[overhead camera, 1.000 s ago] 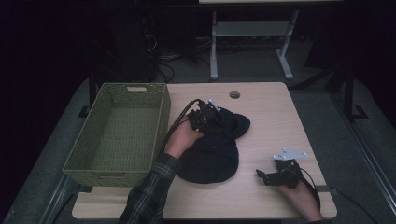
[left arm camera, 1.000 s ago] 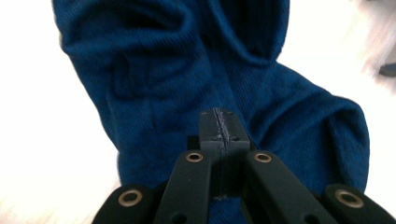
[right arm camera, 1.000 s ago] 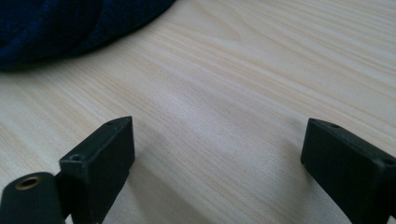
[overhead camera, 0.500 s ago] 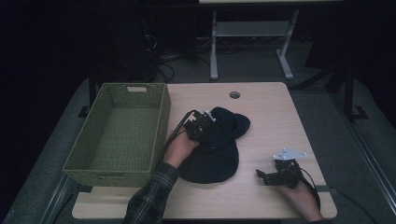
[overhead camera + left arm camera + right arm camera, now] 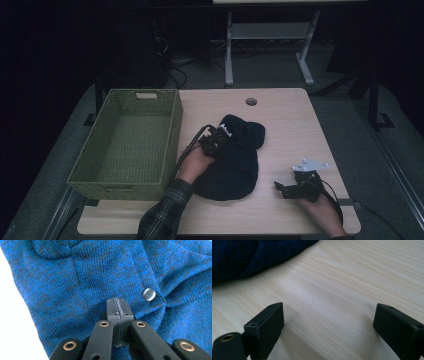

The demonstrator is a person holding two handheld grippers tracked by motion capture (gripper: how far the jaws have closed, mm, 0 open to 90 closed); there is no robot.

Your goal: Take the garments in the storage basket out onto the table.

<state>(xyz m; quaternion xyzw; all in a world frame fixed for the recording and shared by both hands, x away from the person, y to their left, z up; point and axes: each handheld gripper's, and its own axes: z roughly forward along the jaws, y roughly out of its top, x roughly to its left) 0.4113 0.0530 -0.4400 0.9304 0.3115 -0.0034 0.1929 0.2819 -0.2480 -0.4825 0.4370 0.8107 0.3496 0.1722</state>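
A: While the high view holds, the left gripper (image 5: 218, 141) sits on top of the dark blue knit garment (image 5: 231, 160), which lies mid-table, just beside the green woven basket (image 5: 125, 145).

B: And that basket has nothing in it. I'd judge the garment's destination is in there, so the real work is all ahead: nothing lifted, nothing stowed.

A: Right gripper (image 5: 295, 187) rests on the table (image 5: 300, 125) near the front right corner, well apart from the cloth.

B: Over to the left gripper view now. Jaws clamped flat together, tips down against the blue knit (image 5: 75, 290), close by a shiny snap button (image 5: 149, 294).

A: Is any cloth pinched?

B: I can't make out any fabric between them; the pads meet on each other. Looks like pressing or pointing, not a grab.

A: Right gripper view: jaws spread wide over bare wood (image 5: 337, 290), nothing between them, with an edge of the garment (image 5: 249, 257) at the upper left.

B: The count, then: one garment, one basket, one button showing, two grippers.
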